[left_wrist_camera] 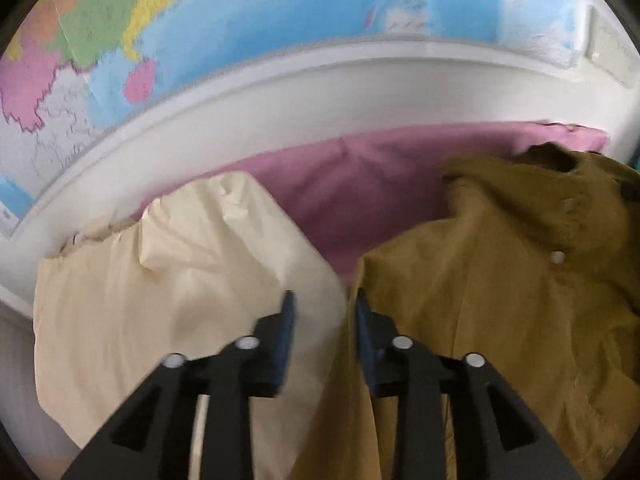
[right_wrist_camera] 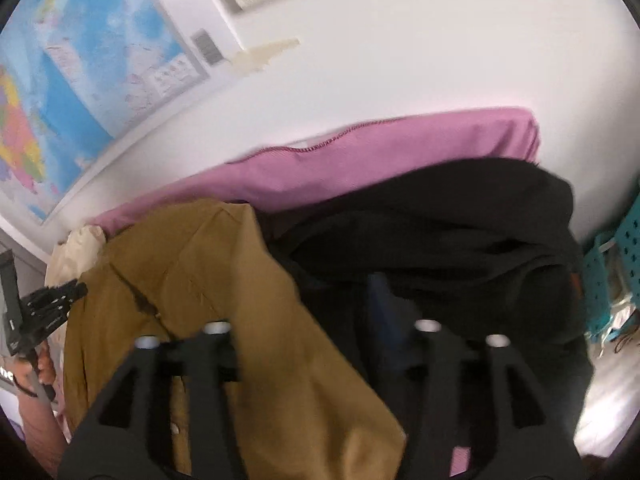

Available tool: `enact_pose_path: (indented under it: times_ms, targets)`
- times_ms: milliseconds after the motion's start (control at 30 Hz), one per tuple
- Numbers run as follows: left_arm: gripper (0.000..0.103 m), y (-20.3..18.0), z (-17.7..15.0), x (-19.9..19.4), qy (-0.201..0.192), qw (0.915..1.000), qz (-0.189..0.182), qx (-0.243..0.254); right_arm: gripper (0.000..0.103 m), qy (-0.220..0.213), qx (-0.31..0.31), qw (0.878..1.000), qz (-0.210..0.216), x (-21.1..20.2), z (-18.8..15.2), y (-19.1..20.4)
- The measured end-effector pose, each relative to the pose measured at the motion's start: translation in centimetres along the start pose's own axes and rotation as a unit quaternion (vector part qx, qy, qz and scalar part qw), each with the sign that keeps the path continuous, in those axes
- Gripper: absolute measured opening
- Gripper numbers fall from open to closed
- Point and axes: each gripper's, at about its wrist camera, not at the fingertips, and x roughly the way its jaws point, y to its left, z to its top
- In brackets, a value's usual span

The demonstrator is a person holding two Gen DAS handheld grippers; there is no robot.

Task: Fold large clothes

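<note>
Mustard jacket [left_wrist_camera: 500, 300] beneath left tool [left_wrist_camera: 325, 320], jaws parted, angled downward.

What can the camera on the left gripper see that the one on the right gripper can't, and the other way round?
Only the left wrist view shows the cream garment spread wide, with the open left gripper above the gap between it and the mustard jacket.

Only the right wrist view shows the black garment, a teal basket and the open right gripper.

Both show the mustard jacket, the pink sheet and the wall map.
</note>
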Motion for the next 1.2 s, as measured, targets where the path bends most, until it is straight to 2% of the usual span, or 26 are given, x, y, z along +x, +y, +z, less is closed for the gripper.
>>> enact_pose_path:
  times_ms: [33, 67, 167, 200, 233, 300, 433, 500, 533, 600, 633, 667, 733, 767, 800, 833, 900, 933, 967, 1000, 1033, 1067, 1100, 1133, 1200]
  targets:
    - [0.058, 0.1, -0.6, -1.4, -0.020, 0.9998, 0.000, 0.000, 0.075, -0.008, -0.005, 1.000, 0.003, -1.0, -0.3, -0.1]
    - [0.066, 0.2, -1.5, -3.2, -0.044, 0.9990, -0.001, 0.002, 0.081, -0.016, -0.015, 1.000, 0.014, -3.0, -1.0, -0.1]
    - [0.078, 0.4, -5.1, -8.7, -0.103, 0.9944, -0.020, 0.015, 0.093, -0.027, -0.060, 0.997, 0.034, -8.2, -4.5, 0.7]
    - [0.085, 0.3, -6.3, -9.9, -0.110, 0.9933, -0.029, 0.017, 0.095, -0.025, -0.081, 0.996, 0.037, -10.0, -6.2, 1.2]
    - [0.088, 0.3, -7.8, -10.9, -0.114, 0.9924, -0.040, 0.023, 0.098, -0.014, -0.107, 0.993, 0.039, -11.3, -8.6, 2.1]
    - [0.088, -0.7, -11.3, -12.1, -0.106, 0.9924, -0.040, 0.049, 0.097, 0.014, -0.148, 0.988, 0.029, -12.3, -12.3, 3.7]
    - [0.088, -3.0, -16.4, -10.8, -0.060, 0.9936, -0.027, 0.092, 0.097, 0.070, -0.209, 0.975, -0.020, -11.3, -19.1, 6.7]
    - [0.088, -3.7, -18.2, -9.4, -0.037, 0.9935, -0.020, 0.106, 0.097, 0.084, -0.236, 0.966, -0.068, -10.4, -21.3, 6.9]
    - [0.088, -4.1, -19.0, -8.7, -0.027, 0.9932, -0.021, 0.112, 0.096, 0.081, -0.239, 0.965, -0.068, -10.4, -21.8, 6.6]
    - [0.087, -4.3, -19.9, -7.5, -0.015, 0.9928, -0.013, 0.118, 0.060, 0.080, -0.208, 0.975, -0.027, -10.8, -21.5, 5.1]
    - [0.081, -4.2, -20.0, -7.2, -0.014, 0.9929, -0.014, 0.118, 0.024, 0.074, -0.172, 0.982, -0.011, -11.6, -20.6, 3.7]
    - [0.077, -4.1, -20.2, -7.2, -0.014, 0.9934, -0.022, 0.111, 0.014, 0.061, -0.160, 0.985, -0.009, -12.4, -20.0, 3.0]
    - [0.050, -3.6, -20.2, -7.6, -0.015, 0.9944, -0.035, 0.098, 0.012, 0.017, -0.149, 0.988, -0.025, -15.1, -18.3, 1.5]
    - [0.040, -3.3, -20.1, -8.0, -0.024, 0.9949, -0.031, 0.093, 0.011, -0.009, -0.131, 0.991, -0.035, -16.7, -16.9, 0.2]
    - [0.012, -2.9, -19.7, -8.3, -0.033, 0.9952, 0.000, 0.092, 0.010, -0.029, -0.112, 0.993, -0.038, -18.1, -15.6, -1.1]
    - [0.010, -2.0, -19.0, -8.5, -0.030, 0.9962, 0.023, 0.079, 0.010, -0.049, -0.091, 0.994, -0.040, -19.5, -14.5, -2.4]
    - [0.010, 0.8, -17.4, -9.4, -0.036, 0.9989, 0.016, 0.027, 0.009, -0.079, -0.076, 0.991, -0.074, -20.4, -12.7, -4.4]
    - [0.010, 1.8, -16.7, -9.5, -0.039, 0.9986, 0.030, 0.018, 0.009, -0.091, -0.065, 0.989, -0.097, -20.3, -11.6, -5.8]
    - [0.009, 2.3, -16.5, -9.6, -0.044, 0.9970, 0.061, 0.014, 0.009, -0.090, -0.053, 0.989, -0.105, -19.9, -11.2, -6.9]
    - [0.009, 2.5, -16.2, -9.3, -0.044, 0.9953, 0.084, 0.016, 0.009, -0.079, -0.034, 0.992, -0.094, -18.8, -10.7, -8.5]
    - [0.011, 2.7, -15.7, -8.7, -0.038, 0.9918, 0.120, 0.023, 0.009, -0.068, -0.010, 0.994, -0.087, -17.2, -10.5, -10.0]
    - [0.013, 3.1, -15.3, -8.1, -0.028, 0.9900, 0.137, 0.019, 0.009, -0.056, 0.000, 0.994, -0.094, -15.7, -10.5, -10.7]
    - [0.022, 3.4, -15.0, -7.3, -0.013, 0.9889, 0.148, 0.008, 0.012, -0.032, 0.006, 0.994, -0.100, -13.5, -10.8, -11.4]
    - [0.036, 3.5, -14.9, -6.6, 0.002, 0.9861, 0.166, 0.003, 0.015, -0.009, 0.020, 0.995, -0.094, -11.2, -11.2, -12.0]
    - [0.045, 3.6, -14.9, -7.0, 0.005, 0.9835, 0.180, -0.019, 0.027, 0.023, 0.042, 0.995, -0.086, -8.0, -12.3, -12.9]
